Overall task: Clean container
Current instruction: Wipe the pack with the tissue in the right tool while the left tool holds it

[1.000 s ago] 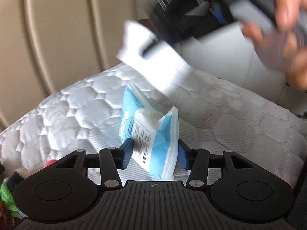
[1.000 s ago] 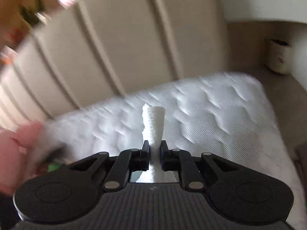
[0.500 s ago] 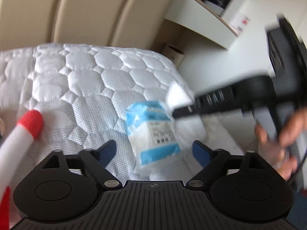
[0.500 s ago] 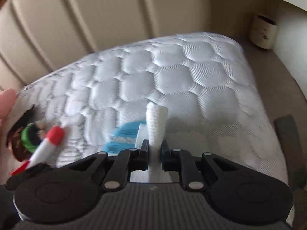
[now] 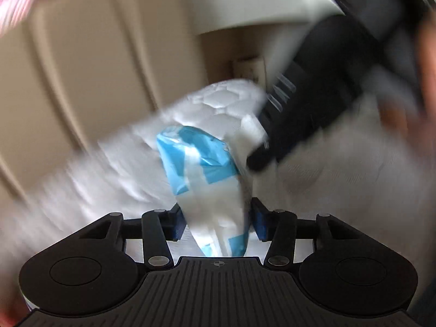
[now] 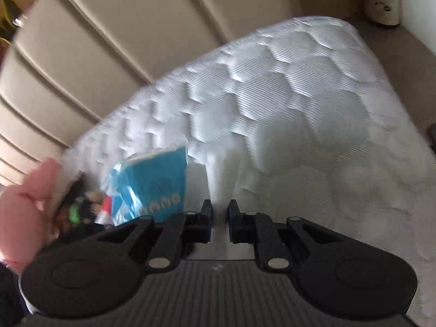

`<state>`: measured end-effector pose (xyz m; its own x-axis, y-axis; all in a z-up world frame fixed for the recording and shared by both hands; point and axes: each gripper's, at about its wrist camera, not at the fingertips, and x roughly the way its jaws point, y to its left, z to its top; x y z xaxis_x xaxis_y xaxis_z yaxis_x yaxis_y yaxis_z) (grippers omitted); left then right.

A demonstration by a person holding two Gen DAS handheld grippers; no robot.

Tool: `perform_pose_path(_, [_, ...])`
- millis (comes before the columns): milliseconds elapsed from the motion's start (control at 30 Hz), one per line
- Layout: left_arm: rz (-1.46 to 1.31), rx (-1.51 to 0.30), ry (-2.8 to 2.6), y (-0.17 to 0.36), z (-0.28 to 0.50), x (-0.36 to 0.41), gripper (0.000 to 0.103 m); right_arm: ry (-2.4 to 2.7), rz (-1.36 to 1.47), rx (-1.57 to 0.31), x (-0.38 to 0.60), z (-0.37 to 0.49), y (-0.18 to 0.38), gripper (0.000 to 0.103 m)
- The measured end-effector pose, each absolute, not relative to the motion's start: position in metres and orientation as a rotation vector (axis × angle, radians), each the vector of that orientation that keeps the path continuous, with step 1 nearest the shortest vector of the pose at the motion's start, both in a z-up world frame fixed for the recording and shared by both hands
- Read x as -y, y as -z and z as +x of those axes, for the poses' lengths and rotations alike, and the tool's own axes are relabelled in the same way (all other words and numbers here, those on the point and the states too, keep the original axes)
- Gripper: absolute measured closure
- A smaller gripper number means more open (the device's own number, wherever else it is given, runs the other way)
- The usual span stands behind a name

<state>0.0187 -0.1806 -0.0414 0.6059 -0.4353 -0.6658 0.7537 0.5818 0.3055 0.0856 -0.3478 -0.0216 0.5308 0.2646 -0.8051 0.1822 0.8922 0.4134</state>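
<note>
Left gripper (image 5: pixel 218 222): you are squeezing the blue wipes pack (image 5: pixel 207 179), jaws closing.
Pack: standing up, pointing to 12 o'clock.
Right gripper (image 6: pixel 220 223): nearly closed; grip unclear.

Blue-and-white wipes packet (image 5: pixel 207 179); white mattress (image 6: pixel 299 114) quilted in hexagons; beige ribbed headboard (image 6: pixel 130 35); black grippers with blue pads.

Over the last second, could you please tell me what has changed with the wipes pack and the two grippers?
The left gripper let the blue wipes pack go half a second ago, so it lay on the mattress, and is now closing on it again, the pack between its fingers. The right gripper has come down close beside the pack. It still pinches the white wipe, now hardly visible. The mattress is unchanged.
</note>
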Motion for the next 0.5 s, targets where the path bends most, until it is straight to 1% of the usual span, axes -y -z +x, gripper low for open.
perform_pose_path(67, [0.732, -0.565, 0.73, 0.042, 0.015, 0.175, 0.052, -0.075, 0.447, -0.97, 0.337, 0.082, 0.011, 0.092])
perform_pose_path(100, [0.762, -0.575, 0.724, 0.043, 0.014, 0.172, 0.052, -0.086, 0.413, -0.92, 0.33, 0.078, 0.001, 0.094])
perform_pose_path(200, [0.725, -0.637, 0.701, 0.055, 0.016, 0.166, 0.052, -0.165, 0.358, -0.758, 0.315, 0.065, -0.03, 0.097])
perform_pose_path(267, [0.697, -0.67, 0.691, 0.063, 0.018, 0.166, 0.051, -0.25, 0.372, -0.726, 0.308, 0.062, -0.041, 0.097])
perform_pose_path(333, [0.684, -0.668, 0.687, 0.064, 0.024, 0.166, 0.048, -0.291, 0.352, -0.732, 0.299, 0.06, -0.046, 0.097])
perform_pose_path(367, [0.674, -0.669, 0.685, 0.064, 0.027, 0.166, 0.047, -0.234, 0.283, -0.754, 0.295, 0.061, -0.044, 0.094])
perform_pose_path(400, [0.625, -0.691, 0.681, 0.061, 0.034, 0.162, 0.047, -0.156, 0.202, -0.766, 0.294, 0.062, -0.039, 0.084])
perform_pose_path(433, [0.562, -0.72, 0.674, 0.058, 0.041, 0.158, 0.045, -0.083, 0.114, -0.775, 0.294, 0.064, -0.034, 0.079])
perform_pose_path(467, [0.496, -0.749, 0.668, 0.057, 0.049, 0.153, 0.044, -0.045, 0.04, -0.793, 0.295, 0.066, -0.03, 0.066])
perform_pose_path(500, [0.444, -0.772, 0.665, 0.056, 0.056, 0.149, 0.041, -0.024, -0.025, -0.816, 0.296, 0.068, -0.027, 0.057])
